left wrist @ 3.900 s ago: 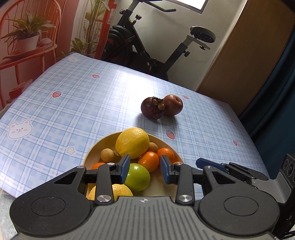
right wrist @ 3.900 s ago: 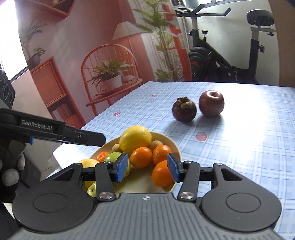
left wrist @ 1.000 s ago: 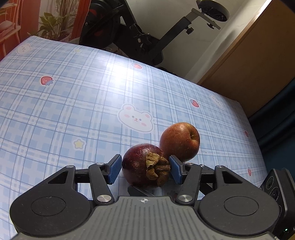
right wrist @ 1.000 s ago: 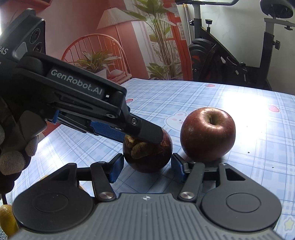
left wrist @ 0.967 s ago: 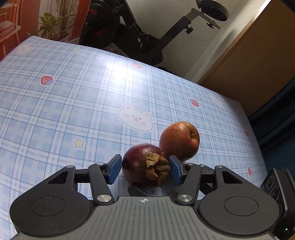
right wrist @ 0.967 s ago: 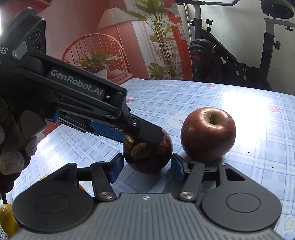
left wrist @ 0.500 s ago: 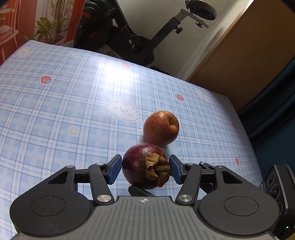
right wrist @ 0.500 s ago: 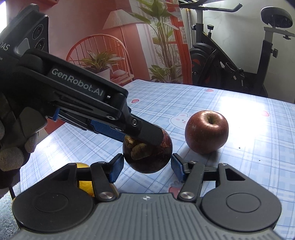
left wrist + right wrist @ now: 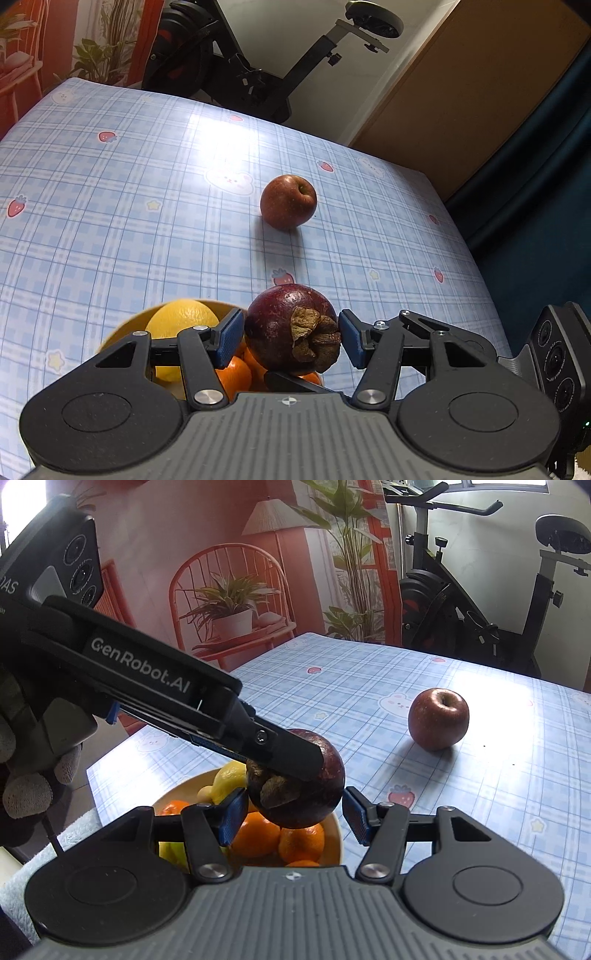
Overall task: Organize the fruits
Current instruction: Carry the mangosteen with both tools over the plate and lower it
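The mangosteen [image 9: 291, 328] sits clamped between the blue pads of my left claw [image 9: 291, 334], lifted off the worktop [image 9: 110, 206] and hanging over the near yellow bowl [image 9: 334, 834]. In the right wrist view the same mangosteen [image 9: 299, 794] shows with the left claw's finger lying across its top, and my right claw [image 9: 291, 818] is just under it, jaws apart on either side of the fruit; I see a gap at its right pad, while the left pad is very close (I cannot tell whether it touches). The bowl holds a lemon [image 9: 181, 317] and several oranges [image 9: 255, 834]. The apple [image 9: 288, 201] stands alone farther out on the checked cloth, well apart from the bowl. A gloved hand [image 9: 29, 775] grips the left rig's handle at the left edge.
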